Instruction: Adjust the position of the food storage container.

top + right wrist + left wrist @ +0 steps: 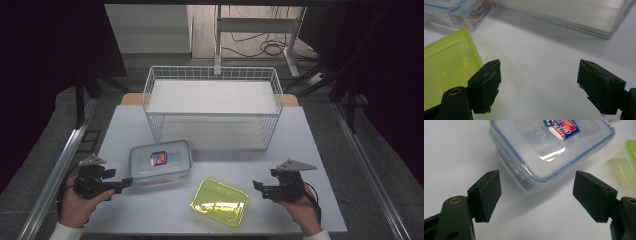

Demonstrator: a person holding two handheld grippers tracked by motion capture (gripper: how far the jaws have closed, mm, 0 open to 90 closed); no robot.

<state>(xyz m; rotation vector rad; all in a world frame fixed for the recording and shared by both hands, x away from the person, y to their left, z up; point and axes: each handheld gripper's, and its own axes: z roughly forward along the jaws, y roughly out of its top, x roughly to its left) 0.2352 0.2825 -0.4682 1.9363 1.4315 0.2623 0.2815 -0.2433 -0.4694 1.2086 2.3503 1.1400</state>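
Left gripper view puts the clear lock-lid food container point(549, 150) just ahead of the left gripper point(536, 195), whose fingers point(487, 195) stand apart and empty. It looks light, stiff and slick, so grip across a side wall. The right gripper point(539, 85), fingers apart, has the yellow-green lid point(446, 72) beside it on the bench point(536, 50).

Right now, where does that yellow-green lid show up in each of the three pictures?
High view: the yellow-green lid lies bottom centre on the table.
Left gripper view: at the right edge.
Right gripper view: at the left.
Shared landmark: the clear box with a blue seal beside it.
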